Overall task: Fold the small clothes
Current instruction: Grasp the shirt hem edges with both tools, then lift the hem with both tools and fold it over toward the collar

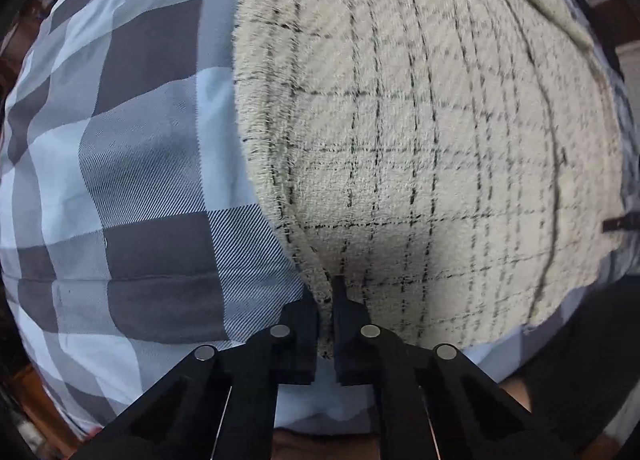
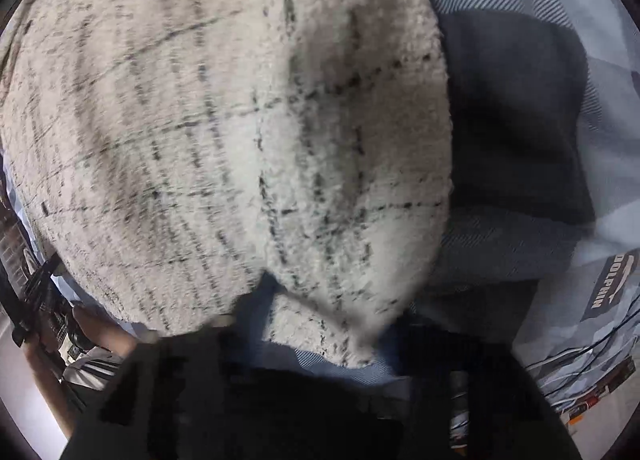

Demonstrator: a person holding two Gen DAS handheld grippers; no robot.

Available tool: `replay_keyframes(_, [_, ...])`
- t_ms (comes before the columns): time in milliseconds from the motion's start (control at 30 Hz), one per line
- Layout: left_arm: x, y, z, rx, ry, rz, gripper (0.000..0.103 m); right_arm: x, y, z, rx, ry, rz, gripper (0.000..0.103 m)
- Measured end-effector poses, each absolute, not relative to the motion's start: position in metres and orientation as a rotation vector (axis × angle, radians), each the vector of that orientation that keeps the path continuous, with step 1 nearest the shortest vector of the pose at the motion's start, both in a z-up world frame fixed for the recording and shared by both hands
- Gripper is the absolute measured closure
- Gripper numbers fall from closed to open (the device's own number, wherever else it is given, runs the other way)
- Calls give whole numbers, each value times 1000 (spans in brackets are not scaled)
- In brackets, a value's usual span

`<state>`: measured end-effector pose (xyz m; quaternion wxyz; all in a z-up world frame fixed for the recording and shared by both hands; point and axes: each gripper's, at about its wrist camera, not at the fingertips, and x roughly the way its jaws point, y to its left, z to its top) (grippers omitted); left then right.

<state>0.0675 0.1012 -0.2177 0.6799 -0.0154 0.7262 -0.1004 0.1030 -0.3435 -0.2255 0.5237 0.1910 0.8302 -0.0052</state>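
A cream cloth with thin black check lines (image 1: 420,120) lies on a blue, grey and white checked bedspread (image 1: 120,140). My left gripper (image 1: 327,300) is shut on the cloth's near left corner, with the edge pinched between its black fingers (image 1: 348,320). In the right wrist view the same cloth (image 2: 220,120) fills most of the frame and is blurred. My right gripper (image 2: 320,344) is a dark blur at the bottom; the cloth's near edge bunches down between its fingers, but the jaws cannot be made out.
The checked bedspread (image 2: 520,120) lies to the right of the cloth in the right wrist view, with a "DOLPHIN" label (image 2: 604,284) and thin black cables (image 2: 580,352) near its edge. The person's hand and the other gripper (image 2: 60,324) show at the lower left.
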Motion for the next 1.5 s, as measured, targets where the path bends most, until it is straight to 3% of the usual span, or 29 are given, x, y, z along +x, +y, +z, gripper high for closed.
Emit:
replay_keyframes(33, [67, 104, -214, -69, 1624, -227, 99, 103, -344, -220, 466, 1965, -1, 96])
replay_keyframes(333, [65, 120, -140, -382, 1439, -334, 99, 83, -361, -157, 572, 1648, 102, 99])
replay_keyframes(500, [64, 120, -98, -369, 1359, -334, 100, 65, -373, -96, 661, 1415, 245, 99])
replay_keyframes(867, [24, 167, -8, -467, 1218, -351, 100, 24, -386, -24, 683, 1165, 384, 100])
replay_keyframes(1167, [-36, 156, 5, -429, 1267, -445, 100, -13, -374, -28, 704, 1130, 443, 100])
replay_keyframes(1500, [-108, 168, 42, -501, 1195, -509, 100, -76, -391, 10, 799, 1025, 422, 100])
